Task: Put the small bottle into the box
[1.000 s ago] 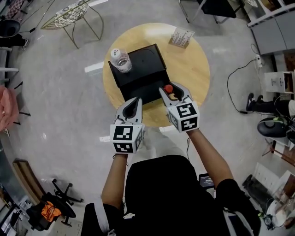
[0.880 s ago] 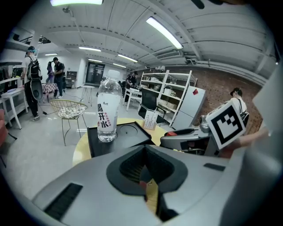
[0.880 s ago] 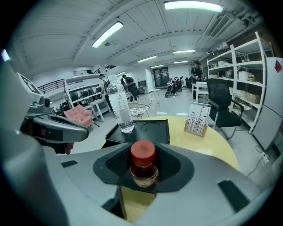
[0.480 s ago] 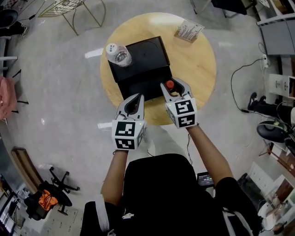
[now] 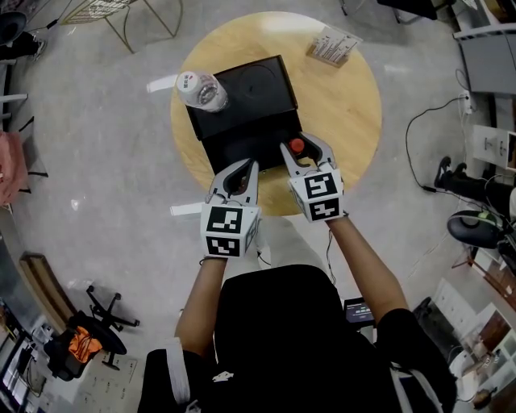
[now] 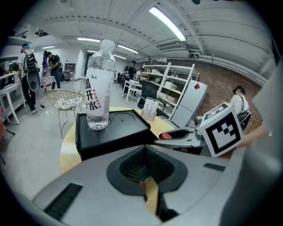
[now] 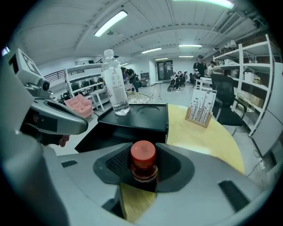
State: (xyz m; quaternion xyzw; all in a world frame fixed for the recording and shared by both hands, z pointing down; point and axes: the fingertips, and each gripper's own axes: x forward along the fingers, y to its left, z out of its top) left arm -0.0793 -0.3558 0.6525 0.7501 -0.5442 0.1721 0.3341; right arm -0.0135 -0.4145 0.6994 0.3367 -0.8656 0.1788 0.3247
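A black box [image 5: 242,97] lies open on the round wooden table [image 5: 347,121]. A tall clear water bottle [image 5: 201,90] stands on its far left corner. The small bottle [image 5: 297,147] has a red cap, and my right gripper [image 5: 300,150] is shut on it at the box's near right edge. The right gripper view shows that bottle [image 7: 143,161] upright between the jaws, with the box [image 7: 137,117] just beyond. My left gripper [image 5: 242,167] hangs at the box's near left edge, jaws together with nothing in them. In the left gripper view the water bottle [image 6: 98,86] stands on the box [image 6: 110,130].
A small card stand [image 5: 334,46] sits on the table's far right. A wire chair [image 5: 121,12] stands on the floor beyond the table to the left. Cables and office clutter lie on the floor at the right. People stand far off in the room.
The head view has shifted, so the table sits higher in the picture. My left gripper has edged in toward the box. My right gripper still holds the small bottle.
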